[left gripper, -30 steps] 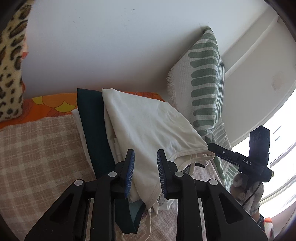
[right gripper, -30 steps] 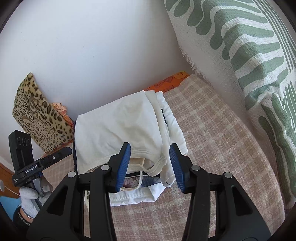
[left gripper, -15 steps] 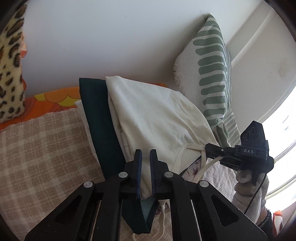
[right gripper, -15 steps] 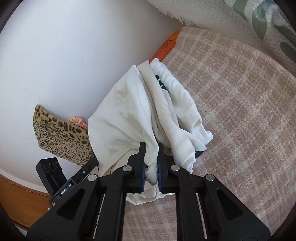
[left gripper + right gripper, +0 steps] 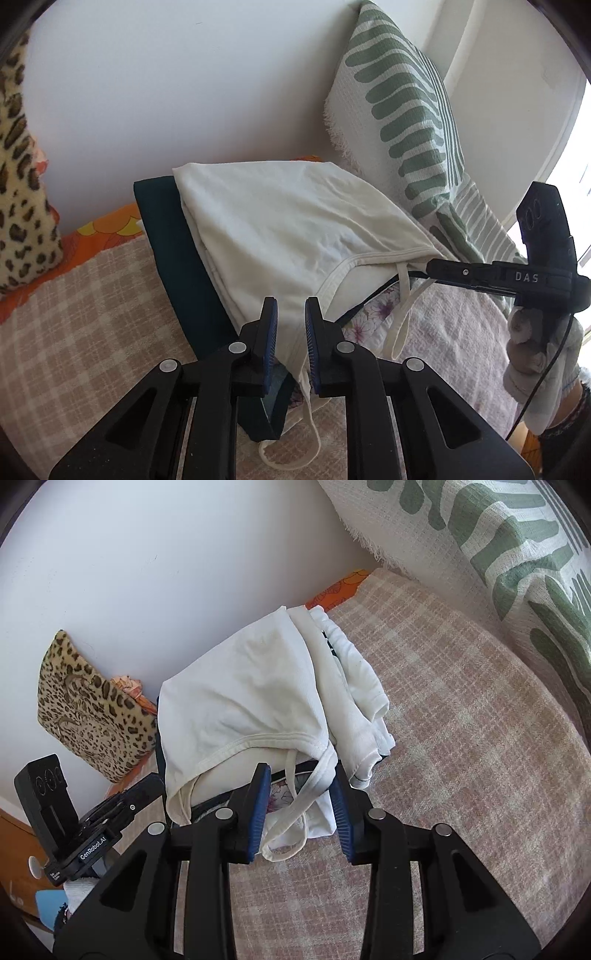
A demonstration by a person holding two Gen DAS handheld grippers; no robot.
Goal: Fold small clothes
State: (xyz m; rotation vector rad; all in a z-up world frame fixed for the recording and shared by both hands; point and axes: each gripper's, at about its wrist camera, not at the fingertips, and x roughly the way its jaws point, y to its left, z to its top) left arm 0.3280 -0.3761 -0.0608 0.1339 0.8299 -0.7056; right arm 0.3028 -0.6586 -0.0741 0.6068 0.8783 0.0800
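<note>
**Cream top sits folded on the pile, both grippers parted at its front edge**

At the far left of the left wrist view, a leopard-print cushion (image 5: 20, 177) leans against the white wall, with an orange patterned sheet (image 5: 99, 229) showing below it. Next comes the checked blanket (image 5: 85, 314) that covers the bed, and on it the stack of clothes. A dark green garment (image 5: 173, 251) lies at the bottom left of the stack, its edge sticking out. On top is the cream top (image 5: 288, 229), folded into a rough rectangle with its hemmed neckline and thin straps (image 5: 402, 302) trailing toward the camera. A floral fabric (image 5: 369, 310) peeks from under the front edge.

The left gripper (image 5: 291, 347) is at the near edge of the cream top with its fingers a narrow gap apart; a strip of fabric runs down between them, but the pads do not look pressed on it, so I judge it released or barely touching. Further right, the right gripper (image 5: 300, 808) has its fingers wide apart, with the loose straps hanging between them, not pinched. A green-striped pillow (image 5: 402, 122) stands at the right against the wall.

As for progress, the cream top appears folded and placed on the pile, so this garment looks nearly finished. What seems left is tucking the dangling straps and squaring the white pieces (image 5: 358, 686) that slump off the stack's right side. Whether more clothes wait elsewhere cannot be told.
</note>
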